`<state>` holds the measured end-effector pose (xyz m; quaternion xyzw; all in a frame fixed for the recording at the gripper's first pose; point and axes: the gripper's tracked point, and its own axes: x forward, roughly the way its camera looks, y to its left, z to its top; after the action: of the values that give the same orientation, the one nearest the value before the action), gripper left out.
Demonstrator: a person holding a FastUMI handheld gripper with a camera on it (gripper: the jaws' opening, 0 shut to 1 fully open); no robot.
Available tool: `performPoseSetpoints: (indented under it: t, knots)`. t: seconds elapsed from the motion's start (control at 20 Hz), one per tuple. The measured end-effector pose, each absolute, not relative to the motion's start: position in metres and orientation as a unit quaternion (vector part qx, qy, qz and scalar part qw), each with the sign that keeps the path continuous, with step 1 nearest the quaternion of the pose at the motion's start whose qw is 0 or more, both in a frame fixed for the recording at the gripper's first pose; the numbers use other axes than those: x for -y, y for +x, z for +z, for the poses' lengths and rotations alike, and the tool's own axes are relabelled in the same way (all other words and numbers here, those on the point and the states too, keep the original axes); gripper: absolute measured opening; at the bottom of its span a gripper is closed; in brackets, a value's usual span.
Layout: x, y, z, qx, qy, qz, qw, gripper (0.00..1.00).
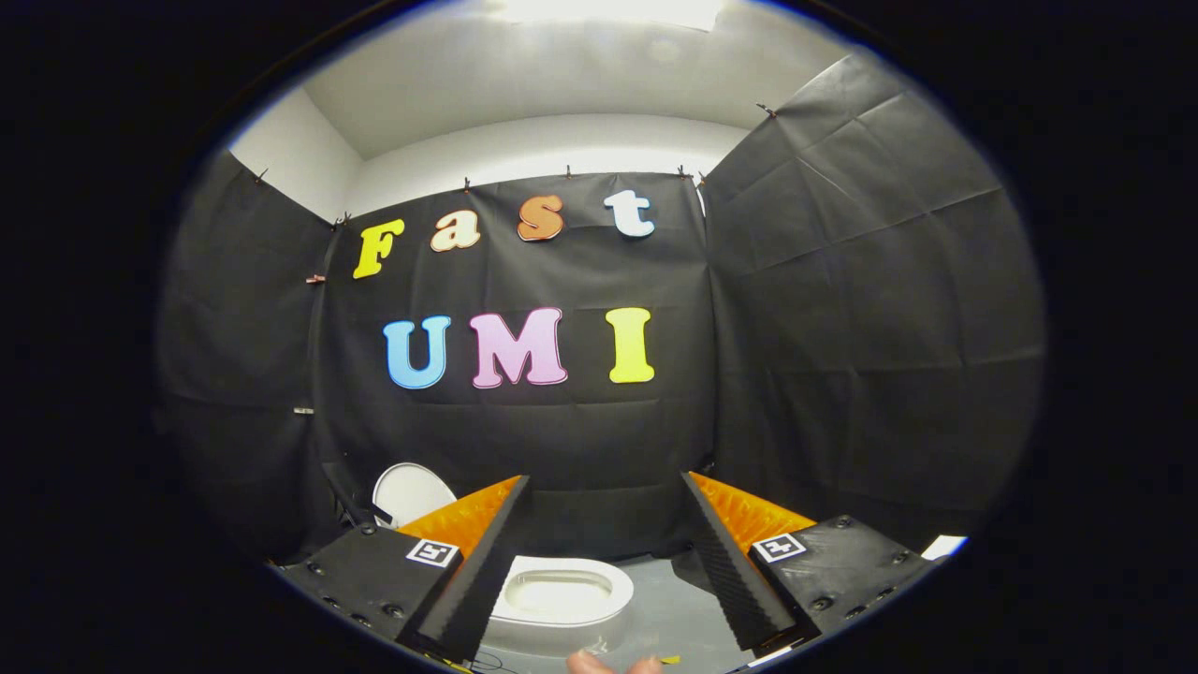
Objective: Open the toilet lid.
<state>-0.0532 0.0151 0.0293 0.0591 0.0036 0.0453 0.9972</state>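
The tongs stand spread wide, their two black ribbed fingers angled apart with orange backing behind each, and they pinch nothing and touch nothing. Low between the fingers, on a grey floor, sits a small white toilet with its seat and bowl opening exposed. The toilet lid is raised, standing upright behind the left finger near the black cloth wall. The toilet lies below and beyond the fingertips, well apart from them. At the lower margin, just under the toilet, the tips of a person's fingers peek in. A white scrap lies beside the right finger's housing.
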Motion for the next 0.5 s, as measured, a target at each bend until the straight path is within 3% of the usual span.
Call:
performPoseSetpoints:
  t: [0.5]
  knots:
    - [-0.039, -0.056, 0.025, -0.010, 0.048, 0.062, 0.997, 0.98]
